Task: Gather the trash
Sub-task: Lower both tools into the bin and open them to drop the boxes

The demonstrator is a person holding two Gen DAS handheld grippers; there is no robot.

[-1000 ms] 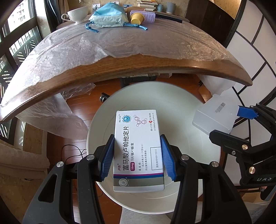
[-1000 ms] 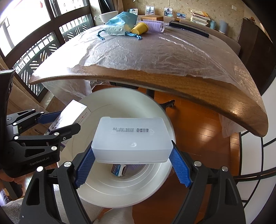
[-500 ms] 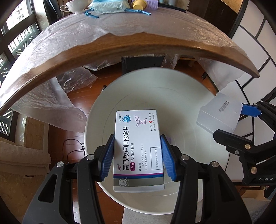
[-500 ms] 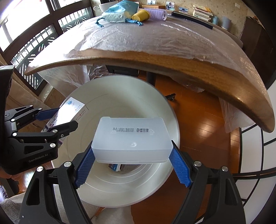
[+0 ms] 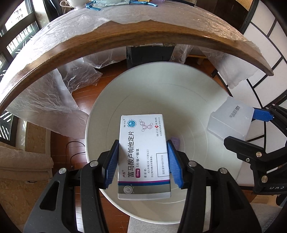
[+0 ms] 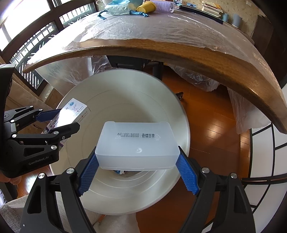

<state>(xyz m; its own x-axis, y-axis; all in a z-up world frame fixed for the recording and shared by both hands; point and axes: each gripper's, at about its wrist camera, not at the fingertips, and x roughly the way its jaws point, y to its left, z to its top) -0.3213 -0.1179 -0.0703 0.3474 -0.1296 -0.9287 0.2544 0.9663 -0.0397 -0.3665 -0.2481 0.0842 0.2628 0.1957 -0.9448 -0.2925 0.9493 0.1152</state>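
My left gripper (image 5: 143,156) is shut on a white medicine box (image 5: 143,157) with Chinese print and holds it over the open mouth of a white round bin (image 5: 188,100). My right gripper (image 6: 137,159) is shut on a translucent white plastic box (image 6: 137,147) and holds it over the same bin (image 6: 125,86). Each gripper shows in the other's view: the right one with its plastic box (image 5: 231,120) at the right, the left one with the medicine box (image 6: 71,113) at the left. A small item (image 6: 119,172) lies at the bin's bottom, mostly hidden.
The bin stands on a wooden floor (image 6: 211,129) in front of a wooden table (image 5: 100,41) covered with plastic film. A blue pouch (image 6: 118,7), yellow cup (image 6: 146,6) and purple roll (image 6: 164,6) lie at the table's far side. A beige sofa (image 5: 21,166) is at left.
Both grippers have moved down and closer over the bin, still holding their boxes. The table edge has risen in both views and the bin looks larger.
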